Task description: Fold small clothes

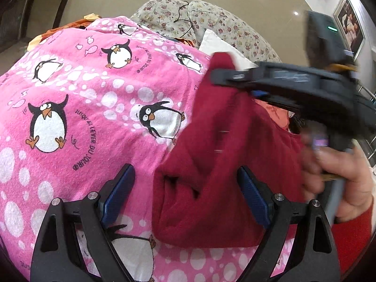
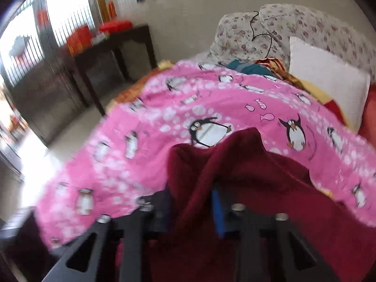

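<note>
A dark red garment hangs over the pink penguin-print blanket. In the left wrist view my left gripper is open, its blue pads on either side of the garment's lower folded part without closing on it. My right gripper is at the upper right, shut on the garment's top edge and lifting it. In the right wrist view the right gripper is shut on the red garment, which drapes over its fingers above the blanket. This view is blurred.
A floral-covered sofa back and a white pillow lie beyond the blanket. A dark wooden table with red items stands at left, near a barred window. More clothes lie at the blanket's far edge. Framed pictures hang on the wall.
</note>
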The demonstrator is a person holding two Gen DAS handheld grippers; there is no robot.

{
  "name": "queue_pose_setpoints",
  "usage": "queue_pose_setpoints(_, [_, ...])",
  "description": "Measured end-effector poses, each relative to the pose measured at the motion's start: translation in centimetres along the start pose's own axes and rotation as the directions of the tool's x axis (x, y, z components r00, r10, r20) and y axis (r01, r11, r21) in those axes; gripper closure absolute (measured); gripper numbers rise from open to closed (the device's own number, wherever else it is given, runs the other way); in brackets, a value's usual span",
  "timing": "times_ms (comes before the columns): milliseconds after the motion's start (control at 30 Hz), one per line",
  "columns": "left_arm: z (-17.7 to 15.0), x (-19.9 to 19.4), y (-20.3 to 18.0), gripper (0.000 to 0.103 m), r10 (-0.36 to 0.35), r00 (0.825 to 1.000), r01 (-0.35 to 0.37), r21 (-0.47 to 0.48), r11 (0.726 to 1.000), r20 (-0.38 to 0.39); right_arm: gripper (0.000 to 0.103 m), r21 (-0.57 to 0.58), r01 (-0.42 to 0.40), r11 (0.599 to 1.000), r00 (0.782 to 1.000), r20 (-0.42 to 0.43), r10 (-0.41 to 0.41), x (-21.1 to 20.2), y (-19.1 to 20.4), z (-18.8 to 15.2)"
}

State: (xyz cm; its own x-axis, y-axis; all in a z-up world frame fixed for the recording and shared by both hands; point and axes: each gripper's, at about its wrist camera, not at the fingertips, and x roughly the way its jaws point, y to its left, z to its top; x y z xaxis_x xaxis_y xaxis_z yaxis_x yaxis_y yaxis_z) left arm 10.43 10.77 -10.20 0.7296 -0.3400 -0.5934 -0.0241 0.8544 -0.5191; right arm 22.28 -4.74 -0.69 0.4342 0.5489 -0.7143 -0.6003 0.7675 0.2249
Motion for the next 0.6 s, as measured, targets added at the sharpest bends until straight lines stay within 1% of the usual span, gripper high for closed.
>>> queue_pose_setpoints(67, [0.1, 0.3, -0.4, 0.005, -0.005, 1.000, 0.005, 0.006, 1.000, 0.007, 0.082, 0.012, -0.026, 1.000, 0.999, 0.024, 0.026, -0.9, -0.2, -0.3])
queue_pose_setpoints(133, [0.1, 0.6, -0.8, 0.004, 0.001, 1.000, -0.001, 0.012, 1.000, 0.021, 0.082, 0.032, -0.049, 0.998, 0.998, 0.027, 0.048, -1.0, -0.4, -0.4])
queue_pose_setpoints(200, [0.1, 0.7, -0.9, 0.004, -0.016, 1.000, 0.015, 0.018, 1.000, 0.024, 0.082, 0.058, -0.074, 0.996, 0.997, 0.031, 0.073, -1.0, -0.8, -0.5])
queue_pose_setpoints(233, [0.2, 0.6, -0.8, 0.012, -0.039, 0.999, 0.038, 0.017, 0.999, 0.027, 0.082, 0.069, -0.085, 0.994, 0.996, 0.034, 0.083, -1.0, -0.9, -0.5])
queue_pose_setpoints(267, [0.2, 0.5, -0.6, 0.035, -0.076, 0.997, 0.075, 0.012, 0.997, 0.025, 0.082, 0.087, -0.104, 0.991, 0.994, 0.037, 0.101, -1.0, -1.1, -0.6])
queue_pose_setpoints(300, [0.4, 0.5, -0.4, 0.045, -0.100, 0.995, 0.100, 0.007, 0.995, 0.011, 0.082, 0.098, -0.114, 0.989, 0.993, 0.038, 0.111, -1.1, -1.2, -0.8])
queue_pose_setpoints(367, [0.4, 0.5, -0.5, 0.060, -0.106, 0.994, 0.106, 0.018, 0.994, 0.004, 0.081, 0.132, -0.135, 0.982, 0.991, 0.037, 0.131, -1.3, -1.6, -0.9])
queue_pose_setpoints(400, [0.4, 0.3, -0.7, 0.063, -0.107, 0.994, 0.107, 0.030, 0.994, 0.007, 0.078, 0.155, -0.147, 0.977, 0.989, 0.042, 0.142, -1.5, -1.9, -0.9])
queue_pose_setpoints(433, [0.3, 0.1, -1.1, 0.066, -0.109, 0.994, 0.108, 0.051, 0.993, 0.016, 0.070, 0.172, -0.155, 0.973, 0.988, 0.048, 0.148, -1.9, -2.1, -1.0])
queue_pose_setpoints(467, [0.2, -0.3, -1.6, 0.070, -0.108, 0.994, 0.105, 0.084, 0.991, 0.033, 0.058, 0.197, -0.162, 0.967, 0.986, 0.057, 0.154, -2.6, -2.5, -1.3])
queue_pose_setpoints(500, [0.0, -0.6, -2.2, 0.071, -0.110, 0.993, 0.104, 0.116, 0.988, 0.047, 0.055, 0.206, -0.160, 0.965, 0.986, 0.069, 0.149, -3.4, -2.8, -1.7])
queue_pose_setpoints(600, [-0.4, -1.6, -3.4, 0.075, -0.141, 0.987, 0.124, 0.191, 0.974, 0.078, 0.055, 0.206, -0.138, 0.969, 0.986, 0.124, 0.114, -6.2, -4.0, -2.9])
